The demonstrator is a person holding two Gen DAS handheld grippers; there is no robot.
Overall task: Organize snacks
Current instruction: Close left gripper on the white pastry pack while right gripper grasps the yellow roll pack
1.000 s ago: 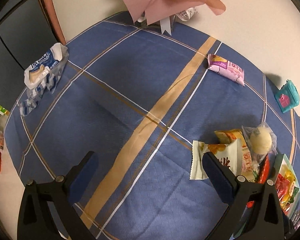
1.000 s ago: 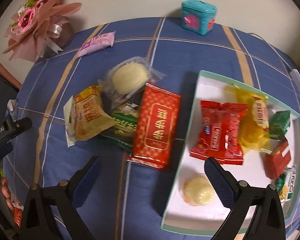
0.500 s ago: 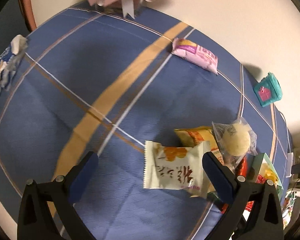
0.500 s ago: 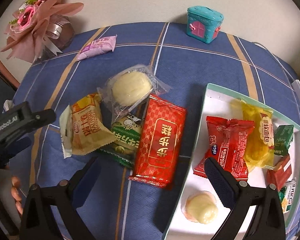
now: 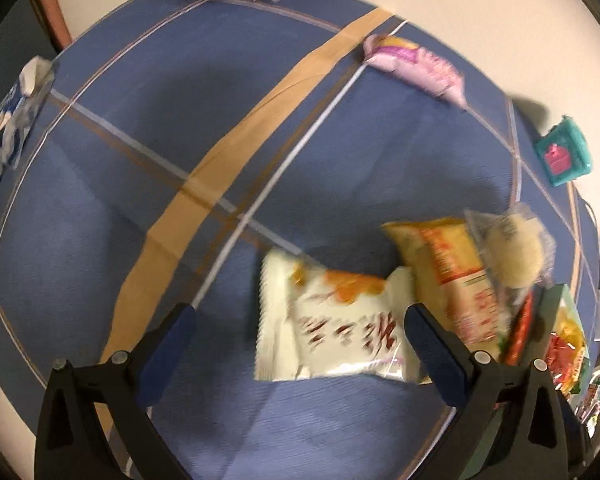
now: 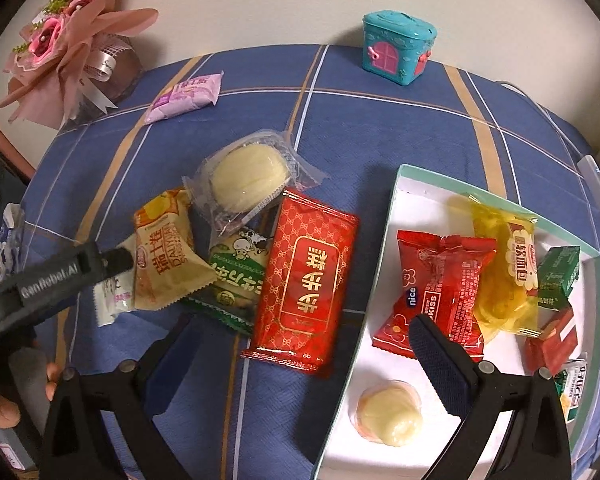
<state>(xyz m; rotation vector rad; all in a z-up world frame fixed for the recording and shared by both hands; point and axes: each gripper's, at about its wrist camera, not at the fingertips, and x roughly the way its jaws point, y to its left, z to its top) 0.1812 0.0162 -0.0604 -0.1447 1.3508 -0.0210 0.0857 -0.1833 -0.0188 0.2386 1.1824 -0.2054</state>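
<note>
My left gripper (image 5: pixel 300 344) is open and hangs over a white packet (image 5: pixel 332 328), which lies on the blue cloth between its fingers. Beside that packet are a yellow packet (image 5: pixel 444 276) and a round pastry in clear wrap (image 5: pixel 512 248). My right gripper (image 6: pixel 306 364) is open above the near end of a red packet (image 6: pixel 312 280). Left of it lie a green packet (image 6: pixel 236 276), the yellow packet (image 6: pixel 168 252) and the pastry (image 6: pixel 248 180). One of the left gripper's fingers (image 6: pixel 100 262) reaches over the white packet (image 6: pixel 112 296). A white tray (image 6: pixel 396 208) at the right holds several wrapped snacks.
A purple packet (image 6: pixel 188 96) lies alone near the back. A teal house-shaped box (image 6: pixel 396 52) and a pink bouquet (image 6: pixel 68 48) stand by the wall. A blue-and-white bag (image 5: pixel 4 128) sits at the table's left edge. A hand (image 6: pixel 4 400) shows at lower left.
The left gripper has swung right toward the snack pile, so the white packet now lies between its fingers. The right view has shifted only slightly. Both stay open.
</note>
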